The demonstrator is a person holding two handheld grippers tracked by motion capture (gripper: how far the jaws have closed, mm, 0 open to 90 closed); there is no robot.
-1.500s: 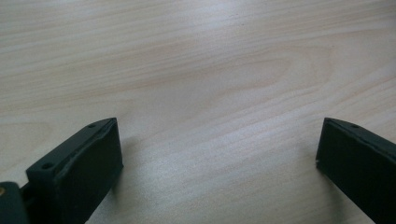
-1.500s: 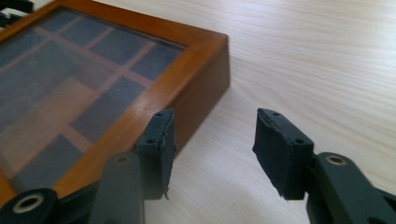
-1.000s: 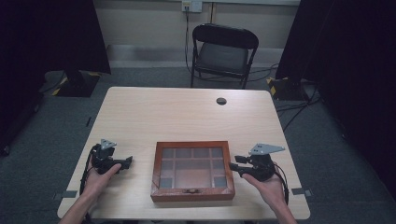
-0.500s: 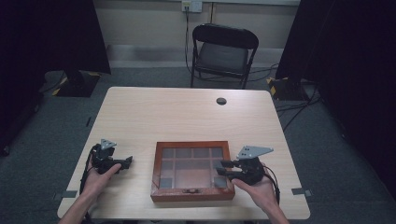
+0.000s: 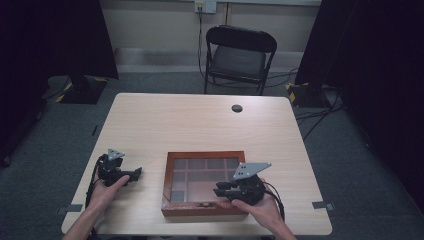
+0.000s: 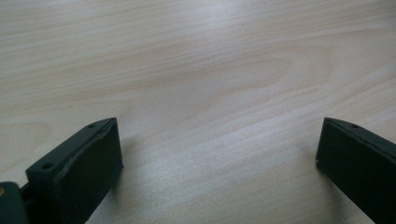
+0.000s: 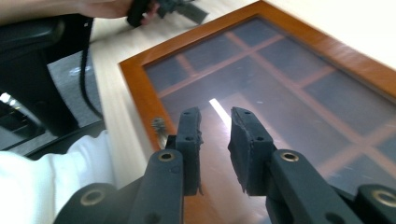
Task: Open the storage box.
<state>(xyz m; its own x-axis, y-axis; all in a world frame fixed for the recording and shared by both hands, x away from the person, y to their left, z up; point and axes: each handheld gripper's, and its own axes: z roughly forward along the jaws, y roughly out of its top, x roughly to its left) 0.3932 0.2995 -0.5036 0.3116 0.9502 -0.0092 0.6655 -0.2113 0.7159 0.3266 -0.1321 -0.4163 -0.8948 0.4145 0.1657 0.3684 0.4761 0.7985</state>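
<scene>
Over the near right corner of the wooden display box (image 5: 202, 156) the right gripper (image 5: 218, 189) is now being held; a second ago it was being held on the bare table (image 5: 200, 120) just to the right of the box, with its jaws spread wider. Its jaws have just been closing and are now being kept narrow, with a slim gap and nothing between them, above the glass lid near the small metal clasp (image 7: 159, 127) on the box's front edge. The left gripper (image 5: 137, 173) is being kept where it was, well to the left of the box, low over the tabletop, its jaws being held wide apart with only bare wood between them.

The box is lying flat on the near half of the table, lid closed, with dark compartments being shown through the glass. Beyond the box, near the far edge, a small round dark disc (image 5: 237, 108) is lying. Behind the table a black folding chair (image 5: 239, 56) is standing.

Counted: one box, two grippers, one disc, one chair.
</scene>
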